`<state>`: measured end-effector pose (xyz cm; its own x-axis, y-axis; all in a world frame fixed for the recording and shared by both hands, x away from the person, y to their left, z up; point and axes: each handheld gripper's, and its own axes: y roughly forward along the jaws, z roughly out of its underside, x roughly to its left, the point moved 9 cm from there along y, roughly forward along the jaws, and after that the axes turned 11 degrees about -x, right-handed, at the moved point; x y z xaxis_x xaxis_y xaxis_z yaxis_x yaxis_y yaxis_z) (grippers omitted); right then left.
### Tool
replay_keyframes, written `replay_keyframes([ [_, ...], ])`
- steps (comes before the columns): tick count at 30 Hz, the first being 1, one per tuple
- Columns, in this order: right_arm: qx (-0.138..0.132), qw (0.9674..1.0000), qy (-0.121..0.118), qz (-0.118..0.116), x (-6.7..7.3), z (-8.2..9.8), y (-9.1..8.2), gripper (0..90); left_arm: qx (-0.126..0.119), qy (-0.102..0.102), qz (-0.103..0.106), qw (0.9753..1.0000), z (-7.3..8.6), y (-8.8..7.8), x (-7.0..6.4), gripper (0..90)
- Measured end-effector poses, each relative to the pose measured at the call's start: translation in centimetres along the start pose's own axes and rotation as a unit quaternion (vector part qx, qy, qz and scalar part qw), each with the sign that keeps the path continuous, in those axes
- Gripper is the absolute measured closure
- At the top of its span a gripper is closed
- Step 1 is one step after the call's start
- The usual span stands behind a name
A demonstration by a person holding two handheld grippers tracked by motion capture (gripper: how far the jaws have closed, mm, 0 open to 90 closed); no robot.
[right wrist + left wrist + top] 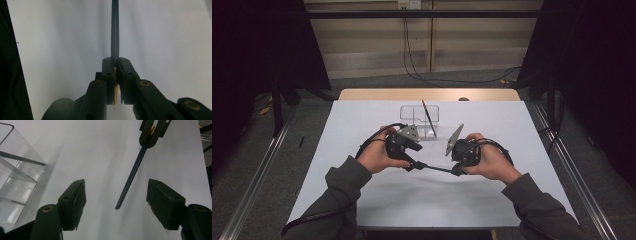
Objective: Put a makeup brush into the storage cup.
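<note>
Two pencils [438, 169] [429, 118], one clear holder [419, 121].

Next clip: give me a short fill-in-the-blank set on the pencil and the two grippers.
1. The right gripper is shut on the dark ____.
2. The left gripper has its jaws ____, not touching the pencil.
3. The clear organizer on the white table holds one leaning ____.

Missing words: pencil; open; pencil

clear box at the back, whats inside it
One thin dark stick leans upright in the clear box, against a divider. The other compartments look empty; its near wall is partly hidden behind the left gripper.
</note>
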<state>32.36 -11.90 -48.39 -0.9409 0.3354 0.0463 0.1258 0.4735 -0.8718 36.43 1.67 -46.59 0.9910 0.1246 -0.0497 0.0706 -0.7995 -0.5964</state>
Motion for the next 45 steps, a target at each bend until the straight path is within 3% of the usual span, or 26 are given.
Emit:
replay_keyframes([
  [4,0.000,1.0000,-0.001,0.002,0.1,-0.3,-0.1,84.1,0.014,0.007,0.017,0.9997,0.1,0.0,-0.3,46.0],
  [5,0.002,1.0000,0.005,0.004,0.2,-0.3,-0.2,84.0,0.013,0.006,0.014,0.9998,0.2,0.1,-0.4,46.4],
  [10,-0.002,0.9999,-0.015,-0.001,0.2,-0.7,0.0,84.0,0.027,0.013,0.014,0.9994,0.5,0.2,-0.4,51.4],
  [11,0.001,1.0000,-0.001,0.001,0.4,-0.7,-0.1,84.1,0.034,0.014,0.021,0.9991,0.7,0.2,-0.5,53.4],
  [15,-0.002,0.9999,-0.010,0.001,0.2,-0.8,-0.1,84.1,0.039,0.007,0.019,0.9990,0.9,0.4,-0.6,57.6],
  [17,-0.003,0.9999,-0.010,0.002,0.2,-0.9,-0.2,84.0,0.053,0.015,0.019,0.9983,1.1,0.4,-0.6,60.0],
  [23,-0.005,1.0000,-0.008,0.003,0.4,-1.4,-0.3,84.0,0.058,0.024,0.019,0.9979,1.2,0.6,-0.7,63.7],
  [26,-0.010,0.9998,-0.020,0.002,0.3,-1.6,-0.3,84.1,0.055,0.025,0.022,0.9980,1.2,0.8,-0.7,66.1],
  [27,-0.008,0.9999,-0.011,0.003,0.3,-1.6,-0.4,84.0,0.061,0.026,0.024,0.9975,1.3,0.7,-0.7,67.1],
  [28,-0.013,0.9997,-0.019,0.005,0.1,-1.6,-0.5,84.0,0.063,0.029,0.021,0.9974,1.4,0.8,-0.7,67.9],
  [33,-0.023,0.9996,-0.014,0.006,0.1,-1.9,-1.0,84.1,0.073,0.036,0.028,0.9963,1.6,0.9,-0.8,71.2],
  [37,-0.031,0.9993,-0.020,0.006,0.1,-2.1,-1.2,84.0,0.075,0.038,0.017,0.9963,1.7,0.9,-0.7,73.5],
  [39,-0.030,0.9993,-0.021,0.002,0.2,-2.2,-1.3,84.0,0.084,0.044,0.031,0.9951,1.8,0.8,-0.9,74.6],
  [40,-0.032,0.9992,-0.023,0.003,0.2,-2.3,-1.3,84.1,0.085,0.045,0.024,0.9951,1.9,0.9,-0.9,74.7],
  [45,-0.037,0.9987,-0.035,-0.002,0.3,-2.4,-1.3,84.1,0.101,0.059,0.030,0.9927,2.2,1.0,-1.1,77.2],
])
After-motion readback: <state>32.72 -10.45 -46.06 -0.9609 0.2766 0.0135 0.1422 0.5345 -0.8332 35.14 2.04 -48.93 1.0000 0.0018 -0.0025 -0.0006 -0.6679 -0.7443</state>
